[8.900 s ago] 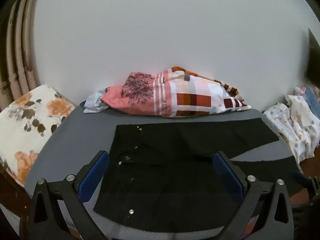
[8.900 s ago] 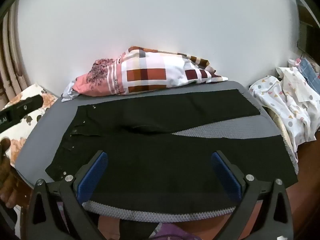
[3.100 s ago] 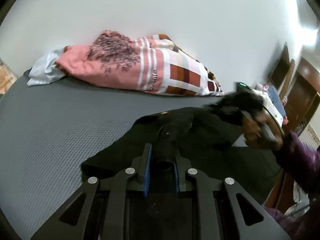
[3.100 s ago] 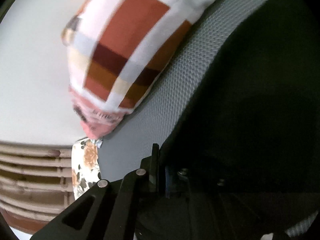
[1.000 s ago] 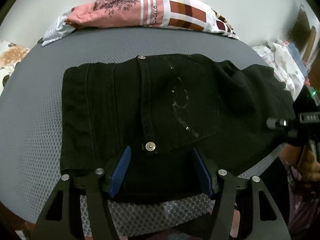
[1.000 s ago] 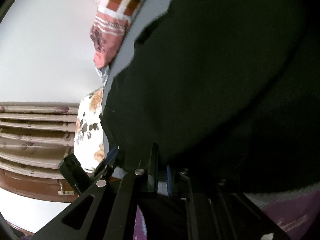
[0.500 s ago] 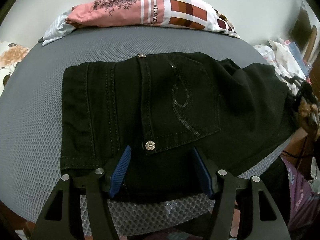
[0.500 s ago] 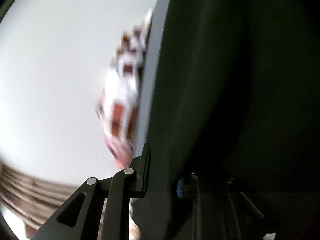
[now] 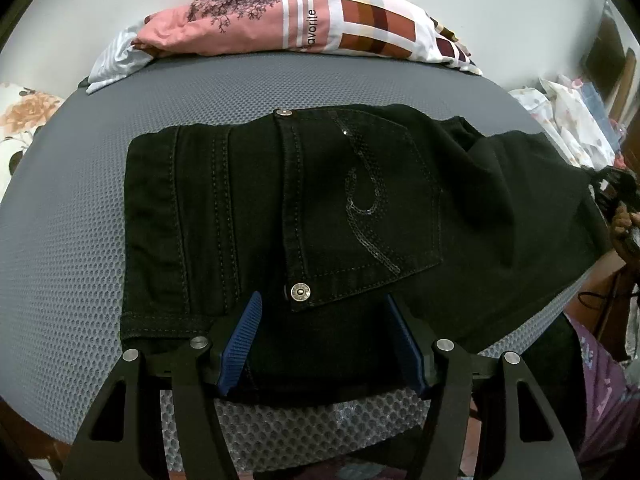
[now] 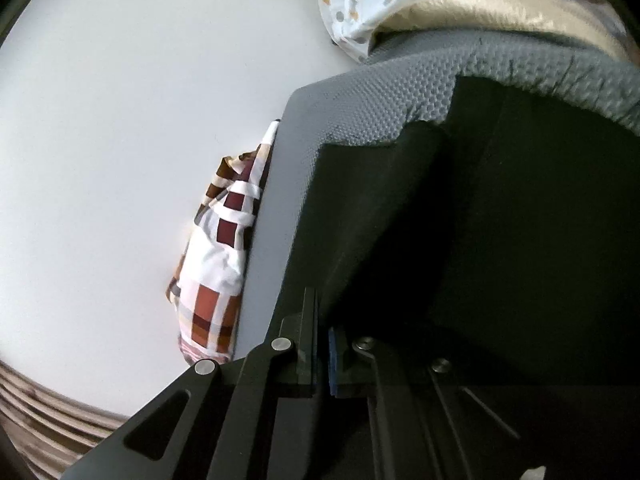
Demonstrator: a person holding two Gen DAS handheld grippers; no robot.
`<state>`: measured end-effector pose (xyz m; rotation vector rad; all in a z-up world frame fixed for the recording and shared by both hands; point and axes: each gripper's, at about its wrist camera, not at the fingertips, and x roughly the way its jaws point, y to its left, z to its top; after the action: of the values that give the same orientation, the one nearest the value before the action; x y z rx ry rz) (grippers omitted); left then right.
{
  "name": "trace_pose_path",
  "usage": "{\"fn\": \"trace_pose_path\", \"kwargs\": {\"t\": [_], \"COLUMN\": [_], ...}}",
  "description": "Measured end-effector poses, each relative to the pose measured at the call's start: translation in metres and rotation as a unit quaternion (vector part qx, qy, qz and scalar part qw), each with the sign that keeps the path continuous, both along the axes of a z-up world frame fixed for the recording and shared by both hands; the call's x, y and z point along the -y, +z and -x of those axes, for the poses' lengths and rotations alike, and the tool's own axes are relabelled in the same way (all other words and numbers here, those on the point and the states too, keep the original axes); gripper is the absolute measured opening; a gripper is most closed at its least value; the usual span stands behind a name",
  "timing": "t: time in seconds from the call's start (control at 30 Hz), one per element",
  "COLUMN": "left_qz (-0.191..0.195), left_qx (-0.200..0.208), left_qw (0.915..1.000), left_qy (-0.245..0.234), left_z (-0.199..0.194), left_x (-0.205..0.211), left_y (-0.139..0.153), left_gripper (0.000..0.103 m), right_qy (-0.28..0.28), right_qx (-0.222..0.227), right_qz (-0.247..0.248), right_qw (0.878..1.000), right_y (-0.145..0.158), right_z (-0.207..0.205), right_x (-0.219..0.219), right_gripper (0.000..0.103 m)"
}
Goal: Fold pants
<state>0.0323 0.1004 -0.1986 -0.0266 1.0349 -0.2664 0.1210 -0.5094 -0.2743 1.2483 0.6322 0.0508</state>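
Note:
The black pants (image 9: 320,216) lie folded lengthwise on the grey mesh table (image 9: 64,264), waistband at the left, back pocket with sequins facing up, legs running off to the right. My left gripper (image 9: 326,312) is open, its blue pads straddling the near edge of the pants by a metal rivet. My right gripper (image 10: 324,320) is tilted sideways and shut on the dark cloth of the pants (image 10: 480,240) near the table's far end. The person's hand with the right gripper shows at the right edge of the left wrist view (image 9: 624,220).
A pink and checked bundle of cloth (image 9: 304,28) lies along the back of the table by the white wall; it also shows in the right wrist view (image 10: 220,264). Dotted white clothes (image 9: 568,120) are piled off the right end. A floral cloth (image 9: 20,120) sits at left.
My right gripper has swung along the pants leg toward the table's right end, still shut on the cloth. My left gripper stays open at the near edge.

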Motion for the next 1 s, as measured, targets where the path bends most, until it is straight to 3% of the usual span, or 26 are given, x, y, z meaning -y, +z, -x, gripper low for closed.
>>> {"fn": "trace_pose_path", "kwargs": {"t": [0.23,0.5,0.63,1.0], "left_qz": [0.005,0.011,0.006,0.007], "left_qx": [-0.004,0.005,0.01,0.018], "left_qw": [1.0,0.9997,0.9993,0.999], "left_qy": [-0.001,-0.021,-0.034,-0.041], "left_z": [0.0,0.005,0.007,0.009], "left_x": [-0.001,-0.004,-0.003,-0.004], "left_y": [0.002,0.003,0.002,0.002], "left_gripper": [0.064,0.064,0.064,0.065], "right_qy": [-0.008,-0.022,-0.039,-0.041], "right_qx": [0.007,-0.035,-0.059,-0.048], "right_qz": [0.023,0.017,-0.013,0.003], "right_qw": [1.0,0.999,0.997,0.998], "right_y": [0.023,-0.003,-0.03,-0.023], "right_z": [0.038,0.114,0.129,0.146], "right_x": [0.009,0.028,0.036,0.042], "right_gripper": [0.005,0.005,0.005,0.005]}}
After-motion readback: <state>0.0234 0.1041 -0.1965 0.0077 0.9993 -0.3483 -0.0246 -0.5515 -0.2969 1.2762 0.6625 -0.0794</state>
